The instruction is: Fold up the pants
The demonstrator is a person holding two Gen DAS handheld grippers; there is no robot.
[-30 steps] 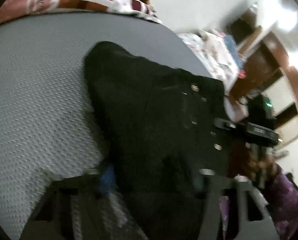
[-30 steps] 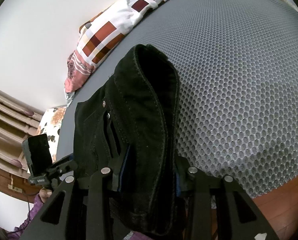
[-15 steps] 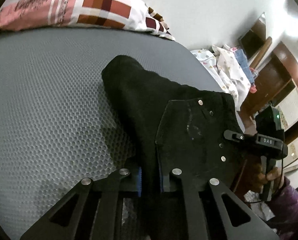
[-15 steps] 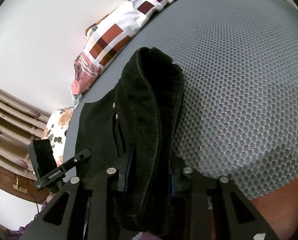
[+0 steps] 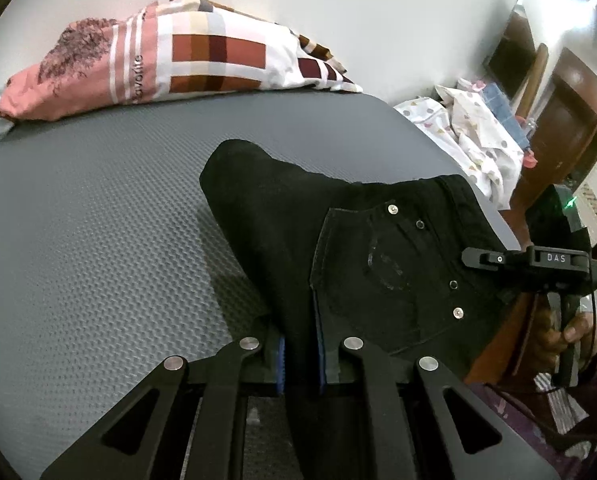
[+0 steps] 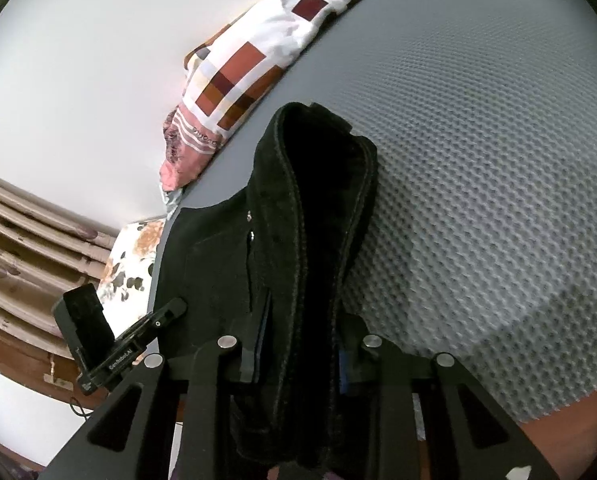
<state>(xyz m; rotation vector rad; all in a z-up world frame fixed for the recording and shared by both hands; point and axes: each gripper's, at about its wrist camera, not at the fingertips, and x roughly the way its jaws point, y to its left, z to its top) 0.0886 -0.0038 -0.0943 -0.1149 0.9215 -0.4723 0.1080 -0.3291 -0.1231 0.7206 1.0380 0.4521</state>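
Both hand-held grippers (image 5: 300, 364) (image 6: 298, 360) around pants (image 5: 362, 256)

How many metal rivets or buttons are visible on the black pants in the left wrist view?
4 on the black pants: silver rivet at top, dark rivet beside it, dark rivet lower, silver rivet lowest. Folds may hide others.
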